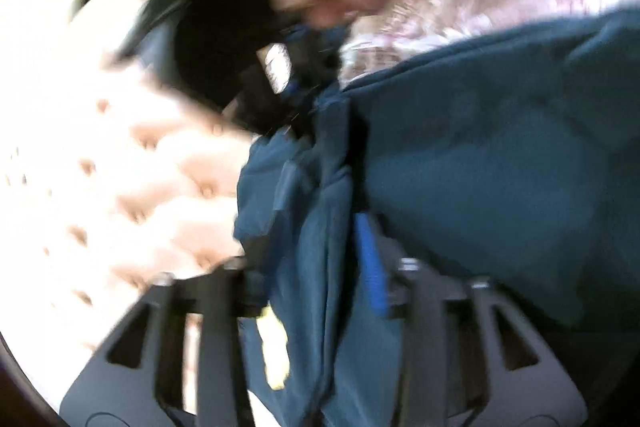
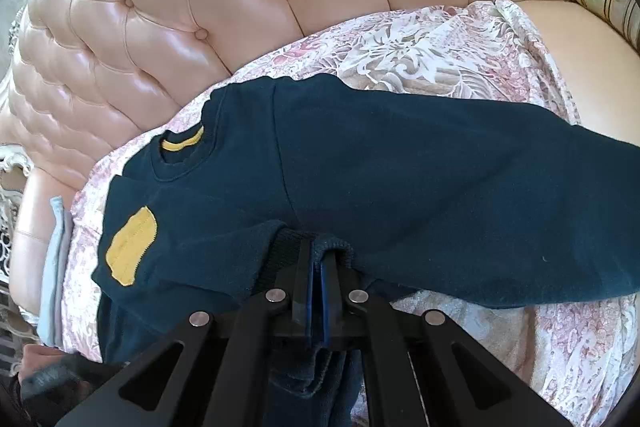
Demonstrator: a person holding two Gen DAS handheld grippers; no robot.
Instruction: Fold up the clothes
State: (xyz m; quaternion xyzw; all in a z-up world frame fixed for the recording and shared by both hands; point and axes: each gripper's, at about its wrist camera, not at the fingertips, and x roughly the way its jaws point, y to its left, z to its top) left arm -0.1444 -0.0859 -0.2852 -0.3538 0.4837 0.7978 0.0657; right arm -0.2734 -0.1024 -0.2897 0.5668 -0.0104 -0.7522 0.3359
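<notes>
Two views, different stories: right gripper (image 2: 316, 267) is clamped on the teal sweatshirt (image 2: 360, 163) cuff; blurry left view shows the left gripper (image 1: 320, 267) spread wide, cloth draped between.

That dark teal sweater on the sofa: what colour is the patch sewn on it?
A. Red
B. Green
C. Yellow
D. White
C. In the right wrist view, the dark teal sweater lies on the patterned cover and bears a yellow patch, with a matching yellow strip inside the neckline.
</notes>
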